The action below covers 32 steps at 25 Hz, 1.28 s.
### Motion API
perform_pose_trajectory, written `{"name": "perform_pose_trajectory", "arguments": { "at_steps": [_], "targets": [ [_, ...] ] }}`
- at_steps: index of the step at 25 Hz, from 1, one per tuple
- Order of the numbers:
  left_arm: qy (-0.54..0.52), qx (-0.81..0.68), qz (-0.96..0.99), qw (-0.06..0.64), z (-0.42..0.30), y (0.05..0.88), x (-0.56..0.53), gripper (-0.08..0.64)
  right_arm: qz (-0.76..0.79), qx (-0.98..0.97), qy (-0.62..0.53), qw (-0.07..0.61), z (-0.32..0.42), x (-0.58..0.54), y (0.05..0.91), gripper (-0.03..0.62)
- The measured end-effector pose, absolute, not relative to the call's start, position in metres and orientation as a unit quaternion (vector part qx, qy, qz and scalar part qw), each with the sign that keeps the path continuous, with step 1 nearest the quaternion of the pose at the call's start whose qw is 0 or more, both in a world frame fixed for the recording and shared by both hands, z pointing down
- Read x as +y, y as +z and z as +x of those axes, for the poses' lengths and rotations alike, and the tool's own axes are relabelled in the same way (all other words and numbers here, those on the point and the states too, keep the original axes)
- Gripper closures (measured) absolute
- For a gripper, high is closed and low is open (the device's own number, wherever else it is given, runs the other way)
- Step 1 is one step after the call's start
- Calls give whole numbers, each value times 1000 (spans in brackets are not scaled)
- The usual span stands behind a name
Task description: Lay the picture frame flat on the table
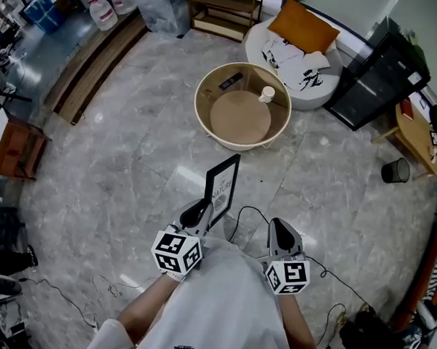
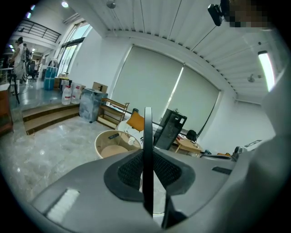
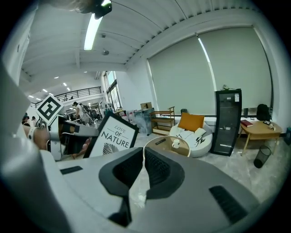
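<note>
A black picture frame [image 1: 224, 187] with a white print reading "LOVE OF NATURE" stands upright in the air over the floor, short of the round table. My left gripper [image 1: 203, 211] is shut on its lower edge. In the left gripper view the frame [image 2: 148, 136] shows edge-on, pinched between the pads. The right gripper view shows the frame's face [image 3: 112, 137] at left. My right gripper [image 1: 281, 231] hangs to the right of the frame, shut and holding nothing [image 3: 143, 157]. The round beige table [image 1: 202, 113] with a raised rim stands ahead.
On the table are a white cup [image 1: 266, 94] and a dark remote [image 1: 231, 80]. A white beanbag with an orange cushion [image 1: 303, 27], a black cabinet [image 1: 377, 76], a wooden side table [image 1: 418, 134] and a dark bin [image 1: 395, 171] stand beyond and right. Cables [image 1: 250, 213] lie on the marble floor.
</note>
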<state>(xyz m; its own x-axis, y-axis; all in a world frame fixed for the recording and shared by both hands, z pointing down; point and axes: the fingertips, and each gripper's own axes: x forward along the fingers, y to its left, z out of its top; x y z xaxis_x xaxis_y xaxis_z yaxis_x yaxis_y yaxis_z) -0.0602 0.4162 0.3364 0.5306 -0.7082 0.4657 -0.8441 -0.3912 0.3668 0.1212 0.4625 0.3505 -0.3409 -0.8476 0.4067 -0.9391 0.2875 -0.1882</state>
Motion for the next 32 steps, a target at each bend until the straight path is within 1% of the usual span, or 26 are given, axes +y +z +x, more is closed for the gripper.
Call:
{"name": "perform_pose_trajectory", "arguments": {
  "at_steps": [8, 14, 24, 32],
  "targets": [
    [107, -476, 823, 292, -86, 318, 254, 503, 584, -778, 205, 109, 102, 291, 330, 588],
    [97, -475, 820, 303, -114, 317, 160, 503, 594, -770, 199, 120, 89, 199, 320, 588],
    [99, -468, 822, 309, -99, 317, 92, 503, 592, -770, 199, 132, 107, 128, 318, 588],
    [118, -496, 803, 310, -53, 326, 39, 503, 551, -799, 196, 138, 149, 59, 334, 588]
  ]
}}
